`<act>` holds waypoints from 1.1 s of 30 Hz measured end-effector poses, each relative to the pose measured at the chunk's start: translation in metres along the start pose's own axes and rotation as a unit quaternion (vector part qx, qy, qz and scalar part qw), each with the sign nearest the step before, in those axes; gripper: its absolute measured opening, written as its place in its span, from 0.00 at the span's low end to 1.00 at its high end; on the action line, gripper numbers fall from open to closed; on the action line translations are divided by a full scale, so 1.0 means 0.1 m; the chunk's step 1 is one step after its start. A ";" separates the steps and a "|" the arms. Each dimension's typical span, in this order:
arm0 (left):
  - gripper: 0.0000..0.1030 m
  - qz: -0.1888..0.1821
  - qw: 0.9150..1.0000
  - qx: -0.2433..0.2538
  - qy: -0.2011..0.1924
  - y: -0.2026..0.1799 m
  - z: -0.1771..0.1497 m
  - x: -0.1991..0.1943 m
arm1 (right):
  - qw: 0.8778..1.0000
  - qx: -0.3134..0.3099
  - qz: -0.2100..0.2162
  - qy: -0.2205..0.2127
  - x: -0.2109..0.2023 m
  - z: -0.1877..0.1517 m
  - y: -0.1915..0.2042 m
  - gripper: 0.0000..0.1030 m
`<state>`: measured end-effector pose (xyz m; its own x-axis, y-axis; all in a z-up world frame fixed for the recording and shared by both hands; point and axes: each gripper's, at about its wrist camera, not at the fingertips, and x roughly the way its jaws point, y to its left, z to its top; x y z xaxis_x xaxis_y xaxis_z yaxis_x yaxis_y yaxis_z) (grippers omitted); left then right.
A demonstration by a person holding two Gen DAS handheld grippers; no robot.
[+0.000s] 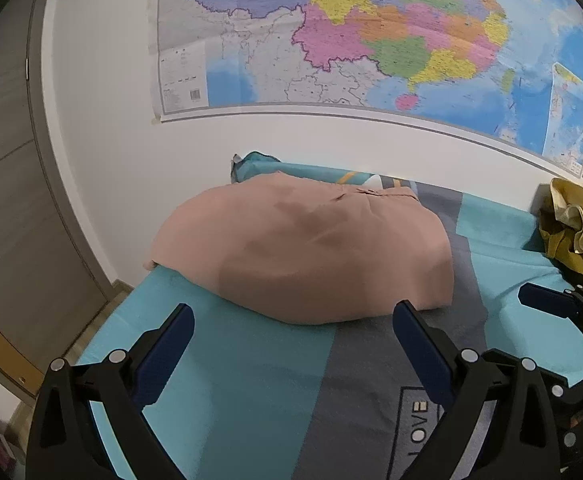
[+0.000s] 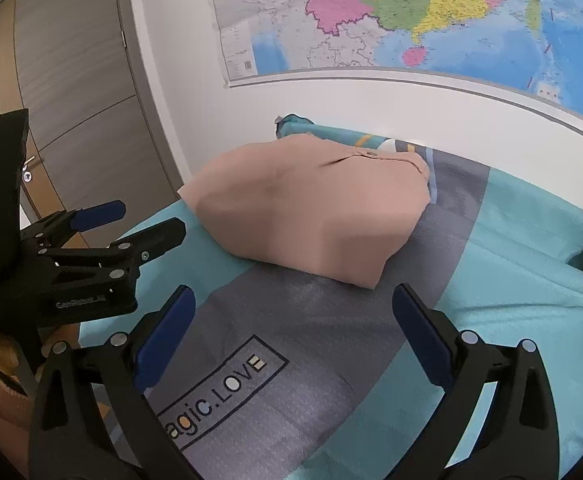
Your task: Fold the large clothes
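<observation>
A: Where is the garment lying, and why there?

B: The pink garment (image 1: pixel 307 256) is resting as a folded bundle on the bed (image 1: pixel 251 380), near the wall under the map (image 1: pixel 371 32). It is sitting across the teal and grey stripes of the sheet, just beyond both claws, probably because the flat open stretch of bedding is giving room for folding.

A: Are the claws holding anything?

B: No. The left claw (image 1: pixel 293 322) is hovering with its blue-padded jaws spread wide and nothing between them, pointing at the near edge of the bundle. The right claw (image 2: pixel 293 304) is also gaping and empty, aimed at the bundle's near right corner. Neither is touching the cloth.

A: So what is the step looking like?

B: Judging by the compact shape, the folding is appearing largely done; the claws seem to be either letting go or lining up for one more fold.

A: Anything else nearby?

B: A yellowish crumpled cloth (image 1: pixel 575 232) is lying at the right edge of the bed, well apart from the pink one, perhaps waiting its turn.
</observation>
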<state>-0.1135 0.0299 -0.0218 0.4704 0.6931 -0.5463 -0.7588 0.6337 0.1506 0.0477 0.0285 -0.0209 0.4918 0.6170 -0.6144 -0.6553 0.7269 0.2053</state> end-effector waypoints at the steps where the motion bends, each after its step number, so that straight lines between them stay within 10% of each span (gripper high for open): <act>1: 0.93 -0.002 1.000 0.000 0.000 -0.01 -0.01 0.00 | 1.000 0.001 0.000 -0.001 -0.01 -0.01 0.00 0.94; 33: 0.93 0.005 1.000 0.010 -0.002 -0.05 -0.09 -0.11 | 1.000 0.007 0.010 -0.008 -0.12 -0.10 0.05 0.94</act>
<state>-0.1187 0.0157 -0.0244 0.4643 0.7015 -0.5406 -0.7548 0.6328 0.1729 0.0331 0.0216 -0.0204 0.4885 0.6356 -0.5978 -0.6564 0.7191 0.2282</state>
